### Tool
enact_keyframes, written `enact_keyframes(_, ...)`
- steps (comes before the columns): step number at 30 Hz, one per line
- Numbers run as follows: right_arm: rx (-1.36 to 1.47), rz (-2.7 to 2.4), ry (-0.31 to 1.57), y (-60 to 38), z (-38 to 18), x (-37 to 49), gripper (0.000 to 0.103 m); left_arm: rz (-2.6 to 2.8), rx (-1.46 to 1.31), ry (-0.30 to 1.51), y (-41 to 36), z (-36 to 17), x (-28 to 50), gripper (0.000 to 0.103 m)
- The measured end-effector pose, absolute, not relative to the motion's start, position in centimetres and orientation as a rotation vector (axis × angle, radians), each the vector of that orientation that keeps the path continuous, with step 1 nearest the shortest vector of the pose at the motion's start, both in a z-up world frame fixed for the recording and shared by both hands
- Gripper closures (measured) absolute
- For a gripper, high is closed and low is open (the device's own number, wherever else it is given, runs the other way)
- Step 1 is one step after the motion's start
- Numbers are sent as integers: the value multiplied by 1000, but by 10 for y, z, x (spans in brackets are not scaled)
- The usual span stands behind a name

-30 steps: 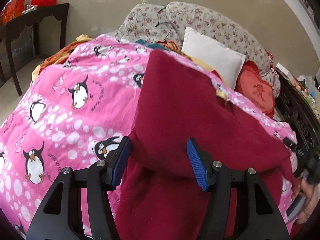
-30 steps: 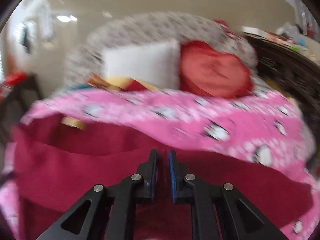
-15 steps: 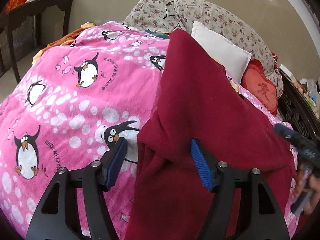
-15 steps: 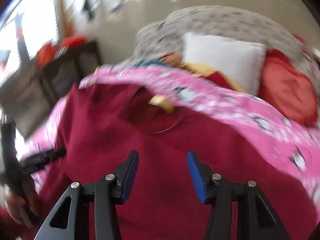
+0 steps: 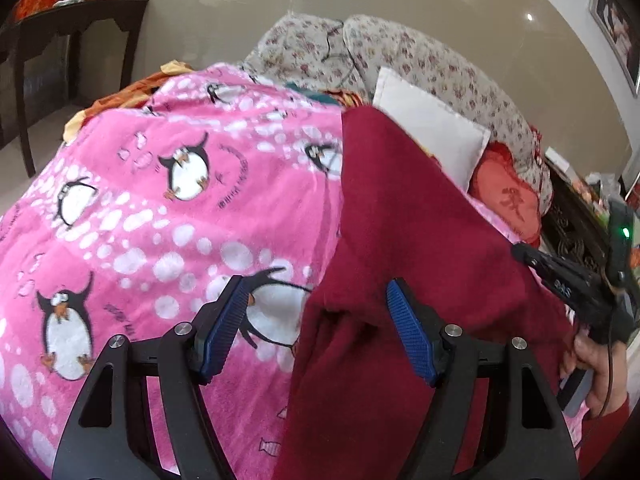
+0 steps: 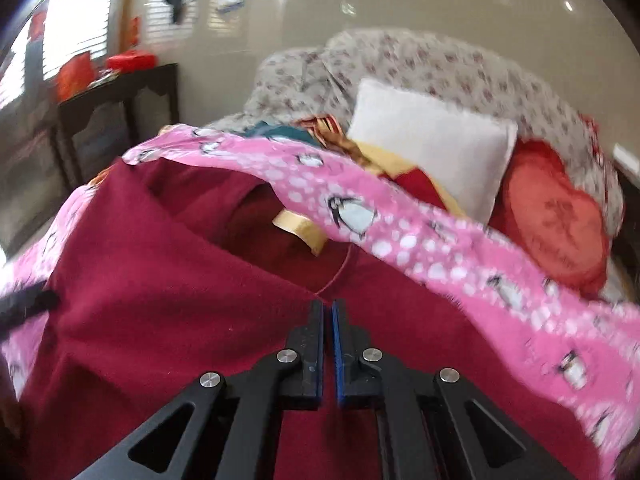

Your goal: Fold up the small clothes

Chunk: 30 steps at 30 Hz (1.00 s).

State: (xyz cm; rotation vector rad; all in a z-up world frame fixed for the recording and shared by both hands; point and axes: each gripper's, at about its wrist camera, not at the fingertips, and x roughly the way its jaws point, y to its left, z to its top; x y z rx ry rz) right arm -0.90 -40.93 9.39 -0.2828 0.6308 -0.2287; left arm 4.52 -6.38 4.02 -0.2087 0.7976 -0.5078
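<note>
A dark red fleece garment [image 5: 420,240] lies on a pink penguin blanket [image 5: 160,208], one side folded over. My left gripper [image 5: 316,304] is open, its blue pads straddling the garment's left edge just above it. My right gripper [image 6: 327,308] has its jaws closed on the red garment [image 6: 160,280] near its neckline seam; a yellow label [image 6: 298,226] shows inside the collar. The right gripper and the hand holding it also show at the right of the left wrist view [image 5: 576,284].
A white pillow [image 5: 432,136], a red heart cushion [image 5: 508,200] and floral bedding [image 5: 420,60] lie behind the blanket. A dark wooden side table [image 5: 60,28] stands far left. Dark carved furniture [image 5: 576,232] stands at the right.
My right gripper went from shut to open half a second ago and has now shut on the garment. My left gripper stayed open and shifted slightly over the garment's left edge.
</note>
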Motion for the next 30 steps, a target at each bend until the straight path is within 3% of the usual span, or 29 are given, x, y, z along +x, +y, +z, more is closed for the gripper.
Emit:
enact_keyframes(2,-313,-230,689,-402,82,0,99,-504,-195,810,-65,35,47,31)
enact_keyframes(5,-361,-264,643,-383,92,-7,86,-498,-209,823,-62,36,49,31)
enact_keyframes(7,-295,-204,567,-369,109,-18,58,-486,-213,830,-61,36,50,31)
enact_keyframes(8,-266,-163,548,-361,113,-17,54,-484,-210,833,-61,36,49,31)
enact_keyframes(15,-337,-8,616,-273,87,50,54,-487,-153,824,-60,34,41,31)
enact_keyframes(21,-285,-136,623,-274,71,95,54,-505,-178,831,-54,32,49,27)
enact_keyframes(30,-240,-214,649,-341,93,-63,52,-493,-152,825,-58,31,48,27)
